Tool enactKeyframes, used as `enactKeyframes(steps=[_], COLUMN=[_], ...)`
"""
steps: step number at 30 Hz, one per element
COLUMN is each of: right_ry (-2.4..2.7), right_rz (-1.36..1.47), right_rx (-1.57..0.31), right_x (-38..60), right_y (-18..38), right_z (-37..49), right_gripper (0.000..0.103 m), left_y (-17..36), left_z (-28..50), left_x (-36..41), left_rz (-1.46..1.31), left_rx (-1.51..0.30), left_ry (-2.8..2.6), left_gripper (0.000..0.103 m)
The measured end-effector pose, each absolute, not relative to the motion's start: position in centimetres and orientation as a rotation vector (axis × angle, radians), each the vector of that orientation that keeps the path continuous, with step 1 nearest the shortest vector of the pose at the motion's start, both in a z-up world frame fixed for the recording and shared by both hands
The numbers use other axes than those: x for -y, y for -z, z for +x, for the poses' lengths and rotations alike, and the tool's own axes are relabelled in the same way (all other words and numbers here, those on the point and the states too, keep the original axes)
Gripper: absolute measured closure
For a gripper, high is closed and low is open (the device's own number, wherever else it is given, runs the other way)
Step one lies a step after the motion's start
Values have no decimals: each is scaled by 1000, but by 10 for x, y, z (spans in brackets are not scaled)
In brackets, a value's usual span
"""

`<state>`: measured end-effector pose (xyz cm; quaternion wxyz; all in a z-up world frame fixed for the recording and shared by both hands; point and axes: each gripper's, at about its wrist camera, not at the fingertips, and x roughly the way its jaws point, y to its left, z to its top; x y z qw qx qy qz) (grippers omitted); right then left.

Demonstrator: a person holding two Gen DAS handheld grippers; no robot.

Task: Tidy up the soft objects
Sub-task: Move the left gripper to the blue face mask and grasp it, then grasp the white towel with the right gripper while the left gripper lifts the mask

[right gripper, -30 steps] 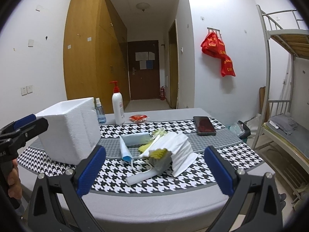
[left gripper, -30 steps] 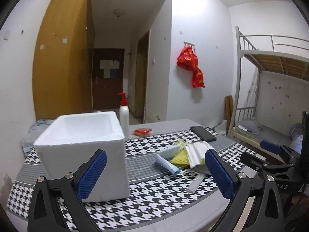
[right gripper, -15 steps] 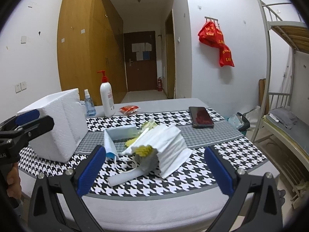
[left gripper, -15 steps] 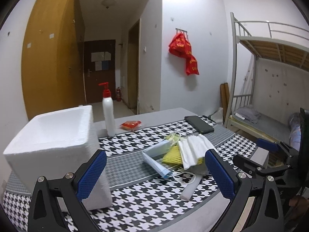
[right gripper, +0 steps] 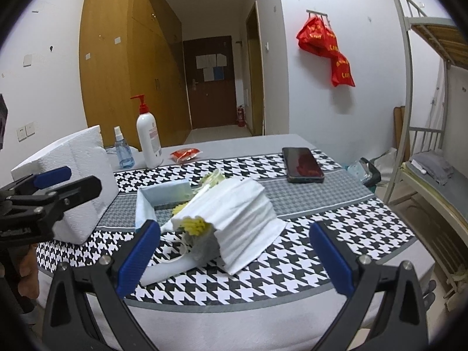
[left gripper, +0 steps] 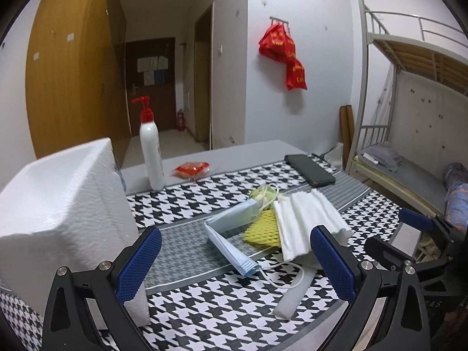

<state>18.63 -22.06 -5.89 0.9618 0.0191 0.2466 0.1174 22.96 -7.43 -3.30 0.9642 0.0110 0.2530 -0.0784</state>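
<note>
Both the left gripper [left gripper: 235,259] and the right gripper [right gripper: 234,256] hang with jaws spread wide and empty before the heap of soft things in the middle of the houndstooth tablecloth [left gripper: 187,201]. The white pleated cloth [right gripper: 245,218] on top looks the likeliest first pick; a pinch across its folds, clear of the loose ear loops, should lift it alone toward the white foam box [left gripper: 58,204] at the left. Beside it, the folded pale-blue face mask [left gripper: 231,228] forms an L, one long limb running toward the near edge.

Yellow sponge [right gripper: 195,224] mostly hidden under white cloth [right gripper: 245,219]
</note>
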Motion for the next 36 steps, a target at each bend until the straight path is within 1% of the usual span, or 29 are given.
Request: enactKeyframes(steps=[10,14,15,17,18,21,25,28,29,30,31,33,36], right_ry=[-239,-242,-243,-245,-247,-248,-253,-267,-270,-272,-276,-286,-298], right_rz=[44,40,41,41,39,39,43,45,45,46,47,45,46], right_rx=[-532,-542,-544,-550,-555,-571,-591,-601,-602,-604,-602,-601,-601], right_x=[227,227,227,227,226,226,226,226,225,224,224,222,219], right_y=[71,75,76,78,79,83,86,88,88,88,88,89,89], right_z=[204,210,211,214,216,222,228,232,232,233,234,235,237], right_gripper=[0,0,0,0,0,0,0,0,0,0,0,0,1], left_y=[49,59,61,67,69,77,82,89,92,94,98,104,107], left_z=[270,283,286,293,296,306,317,325,326,328,331,335,336], left_x=[77,78,77,73,71,69,62,57,56,55,54,54,54], left_rz=[23,23,23,4,-6,-6,-32,-62,-66,-75,-83,-103,-106], left_rx=[-579,-616,-624,-650,-664,-703,-741,-789,-802,-813,-831,-867,-874], left_ry=[117,114,105,94,96,86,82,100,102,104,111,138,157], left_gripper=[2,8,12,14,18,24,30,37,45,54,58,74,85])
